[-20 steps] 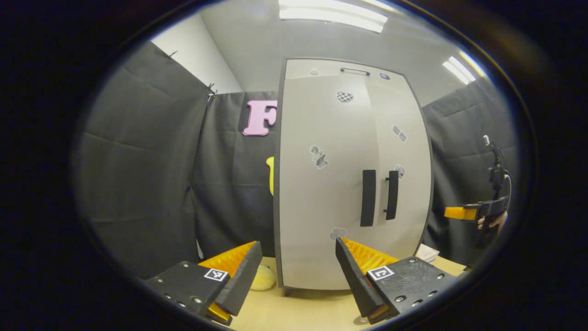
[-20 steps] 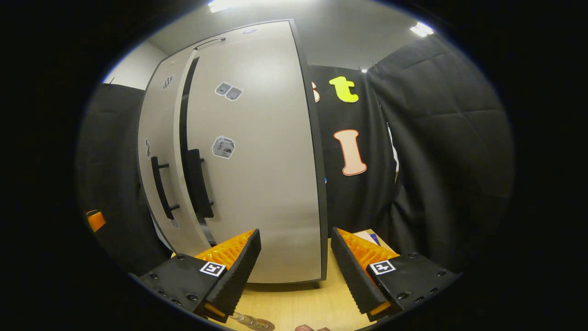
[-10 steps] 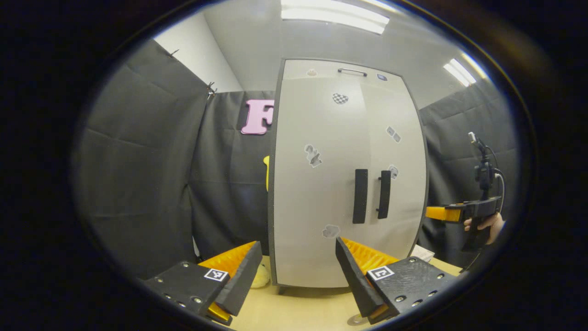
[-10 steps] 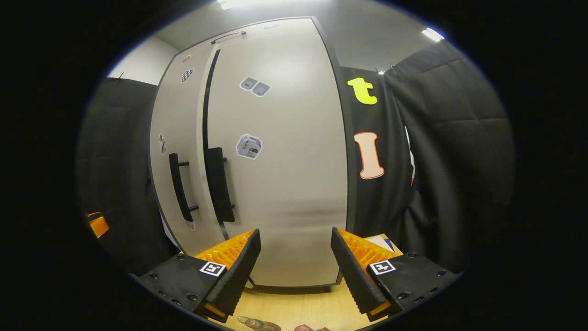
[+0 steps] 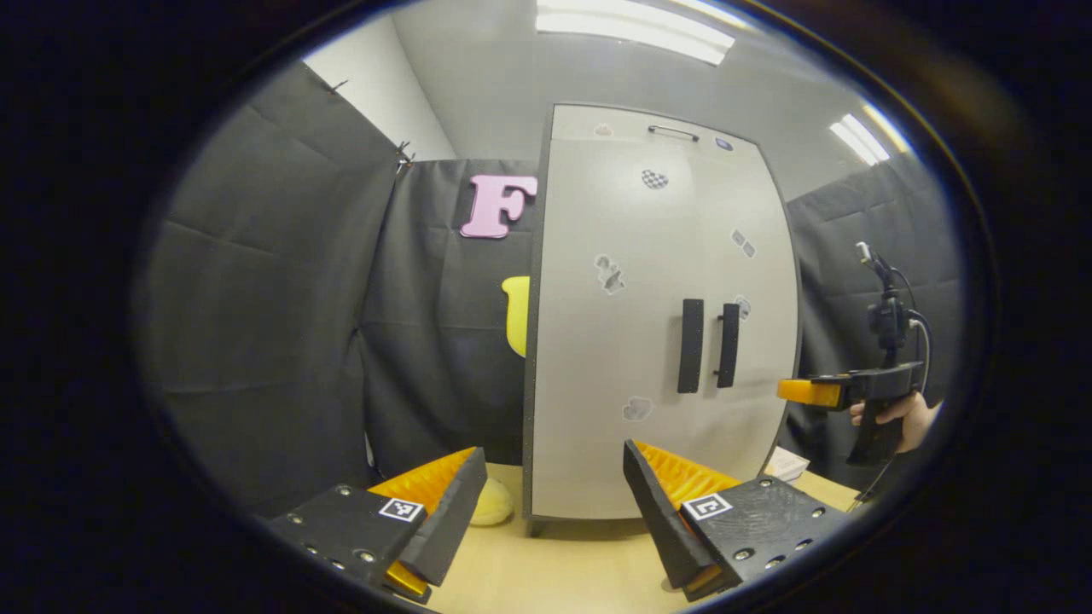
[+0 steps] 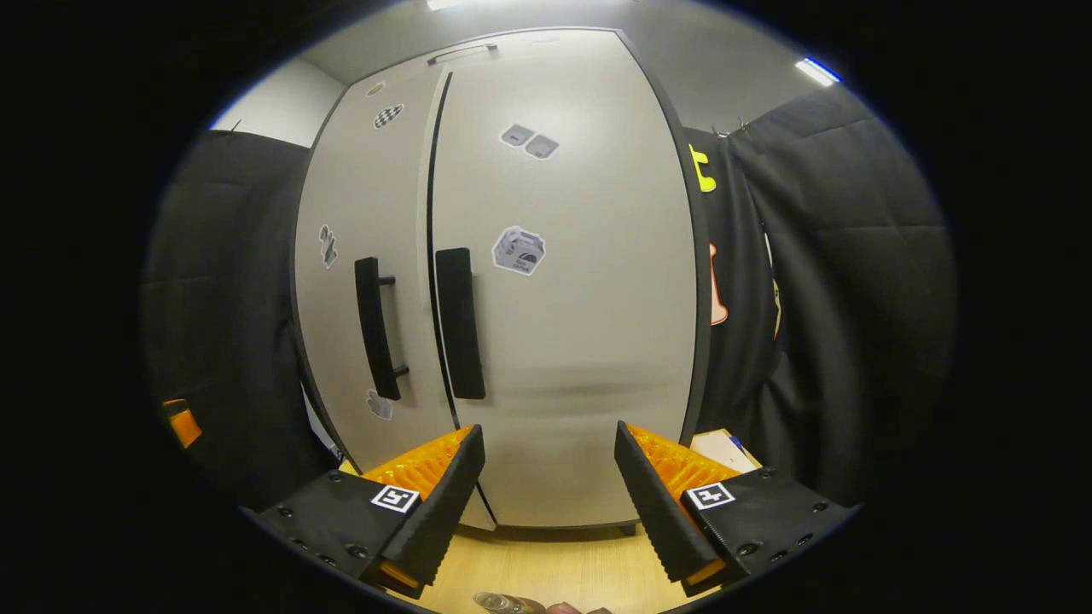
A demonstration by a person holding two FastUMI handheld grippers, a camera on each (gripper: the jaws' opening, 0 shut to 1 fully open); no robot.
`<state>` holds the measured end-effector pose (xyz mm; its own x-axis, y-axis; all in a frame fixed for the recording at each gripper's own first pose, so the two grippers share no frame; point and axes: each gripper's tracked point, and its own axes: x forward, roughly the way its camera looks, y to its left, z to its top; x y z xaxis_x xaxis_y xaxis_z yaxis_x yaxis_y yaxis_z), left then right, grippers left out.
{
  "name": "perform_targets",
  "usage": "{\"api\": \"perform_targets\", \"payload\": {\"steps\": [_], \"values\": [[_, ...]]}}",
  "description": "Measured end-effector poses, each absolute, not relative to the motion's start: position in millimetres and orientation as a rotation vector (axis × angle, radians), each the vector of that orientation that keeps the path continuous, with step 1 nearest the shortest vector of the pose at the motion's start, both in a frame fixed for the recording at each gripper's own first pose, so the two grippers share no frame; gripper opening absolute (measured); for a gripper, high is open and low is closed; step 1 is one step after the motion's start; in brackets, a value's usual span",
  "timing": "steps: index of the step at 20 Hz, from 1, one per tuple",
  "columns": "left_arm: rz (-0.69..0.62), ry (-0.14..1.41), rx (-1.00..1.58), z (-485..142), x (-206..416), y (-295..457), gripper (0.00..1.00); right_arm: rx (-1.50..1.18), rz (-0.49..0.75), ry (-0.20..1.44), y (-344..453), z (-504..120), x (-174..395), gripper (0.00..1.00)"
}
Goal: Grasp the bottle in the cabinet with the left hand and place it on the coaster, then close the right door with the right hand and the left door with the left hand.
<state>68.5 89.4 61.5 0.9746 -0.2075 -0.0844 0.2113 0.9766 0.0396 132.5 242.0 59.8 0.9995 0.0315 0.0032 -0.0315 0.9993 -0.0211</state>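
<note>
1. Left gripper (image 5: 546,503): fingers spread wide, nothing between them, hanging over the table (image 5: 554,571).
2. Right gripper (image 6: 550,503): also spread wide and empty. In the left gripper view it sits off at 3 o'clock, held by a hand (image 5: 896,414).
3. Bottle (image 6: 503,604): just its clear top peeks in at 6 o'clock of the right gripper view, standing on the table in front of the cabinet. Can't see the coaster under it well enough to tell.
4. Yellow soft thing (image 5: 493,503) lies on the table by the cabinet's lower left corner.
5. Cabinet (image 6: 580,341): left door (image 6: 367,213) and right door (image 6: 563,196) both look pushed to, handles (image 5: 706,345) side by side, stickers scattered on the fronts.
</note>
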Motion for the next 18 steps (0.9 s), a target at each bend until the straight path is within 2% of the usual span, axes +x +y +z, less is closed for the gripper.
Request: {"api": "perform_targets", "payload": {"steps": [2,3,14,15,16,18], "values": [[-0.223,0.087,0.034,61,67,87,0.94,-0.024,0.02,-0.007,248,54,128,0.98],[-0.23,0.086,0.024,62,67,85,1.0,-0.025,0.017,-0.007,251,51,126,0.98],[-0.277,0.098,0.007,59,69,80,1.0,-0.022,-0.057,-0.018,238,44,115,0.98],[-0.28,0.097,0.011,59,69,79,0.94,-0.022,-0.059,-0.016,237,44,115,0.98],[-0.28,0.096,0.011,59,68,79,1.0,-0.023,-0.06,-0.012,236,42,115,0.98],[-0.28,0.101,0.004,58,67,77,1.0,-0.023,-0.054,-0.004,237,40,115,0.98]]}}
